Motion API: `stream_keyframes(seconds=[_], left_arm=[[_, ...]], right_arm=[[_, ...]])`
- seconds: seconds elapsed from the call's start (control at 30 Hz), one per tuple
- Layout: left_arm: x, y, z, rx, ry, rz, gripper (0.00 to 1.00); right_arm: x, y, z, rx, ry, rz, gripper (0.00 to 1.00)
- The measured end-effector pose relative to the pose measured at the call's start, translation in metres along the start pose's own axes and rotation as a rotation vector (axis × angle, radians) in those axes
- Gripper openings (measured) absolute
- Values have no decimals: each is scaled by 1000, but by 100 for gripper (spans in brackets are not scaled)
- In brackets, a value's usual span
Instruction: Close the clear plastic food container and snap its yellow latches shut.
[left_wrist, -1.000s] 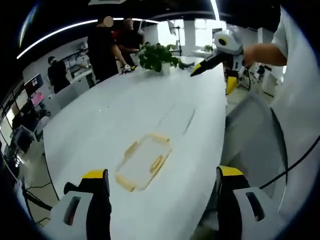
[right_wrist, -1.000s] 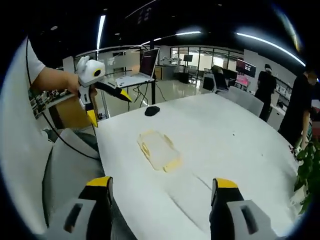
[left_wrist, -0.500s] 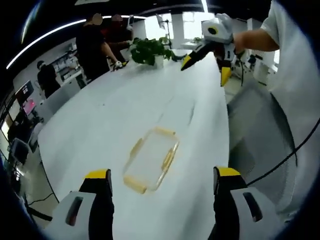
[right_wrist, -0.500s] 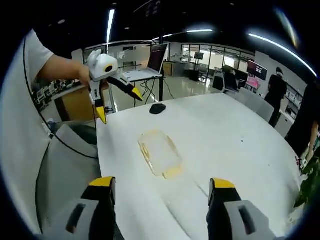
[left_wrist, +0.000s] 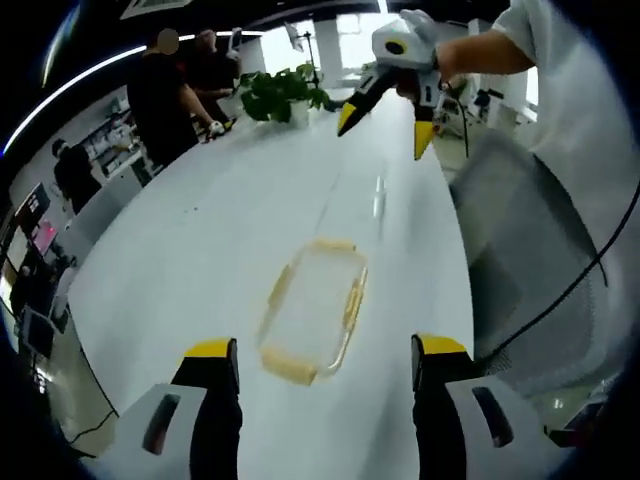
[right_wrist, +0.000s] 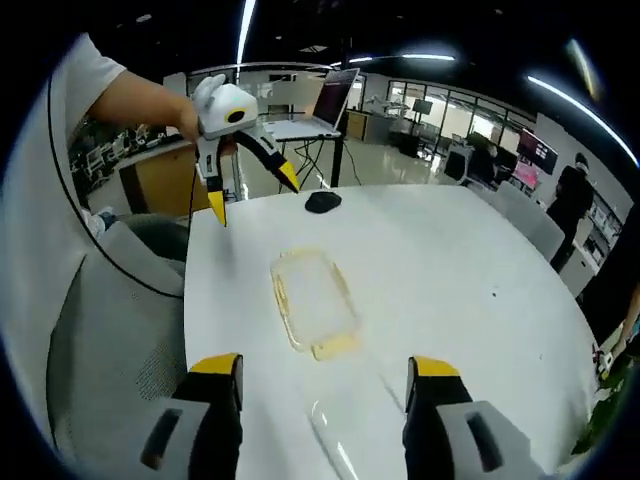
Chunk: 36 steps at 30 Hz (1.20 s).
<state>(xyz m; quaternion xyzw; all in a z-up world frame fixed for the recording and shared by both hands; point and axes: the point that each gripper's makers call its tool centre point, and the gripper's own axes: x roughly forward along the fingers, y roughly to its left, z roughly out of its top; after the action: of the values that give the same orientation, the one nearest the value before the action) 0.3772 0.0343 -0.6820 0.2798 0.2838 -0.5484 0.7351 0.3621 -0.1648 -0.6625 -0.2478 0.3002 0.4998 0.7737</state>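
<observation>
A clear plastic food container (left_wrist: 312, 311) with yellow latches lies flat on the white table (left_wrist: 200, 240), just ahead of my left gripper (left_wrist: 325, 360), which is open and empty. In the right gripper view the same container (right_wrist: 312, 300) sits in front of my open, empty right gripper (right_wrist: 325, 372). The right gripper (left_wrist: 385, 100) hangs open in the air at the far end of the left gripper view, held by a hand. The left gripper (right_wrist: 252, 180) is raised over the table edge in the right gripper view, jaws apart.
A grey chair (left_wrist: 520, 250) stands at the table's edge beside the person in white. A potted plant (left_wrist: 275, 95) and people stand at the far end. A black mouse (right_wrist: 322, 201) and an open laptop (right_wrist: 325, 110) lie beyond the container.
Both grippers have come closer over the container, which now looms larger and nearer in each view. Jaws stay open; the container has not moved on the table.
</observation>
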Motion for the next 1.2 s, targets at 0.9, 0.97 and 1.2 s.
stream_keyframes(seconds=[0.9, 0.97, 1.2], left_arm=[[37, 23, -48, 183, 173, -171, 56], [40, 24, -51, 176, 177, -184, 55], [50, 30, -58, 184, 198, -215, 52]], right_arm=[[73, -5, -16, -173, 136, 119, 50], [78, -6, -18, -176, 149, 126, 49], [95, -9, -28, -199, 185, 158, 47]])
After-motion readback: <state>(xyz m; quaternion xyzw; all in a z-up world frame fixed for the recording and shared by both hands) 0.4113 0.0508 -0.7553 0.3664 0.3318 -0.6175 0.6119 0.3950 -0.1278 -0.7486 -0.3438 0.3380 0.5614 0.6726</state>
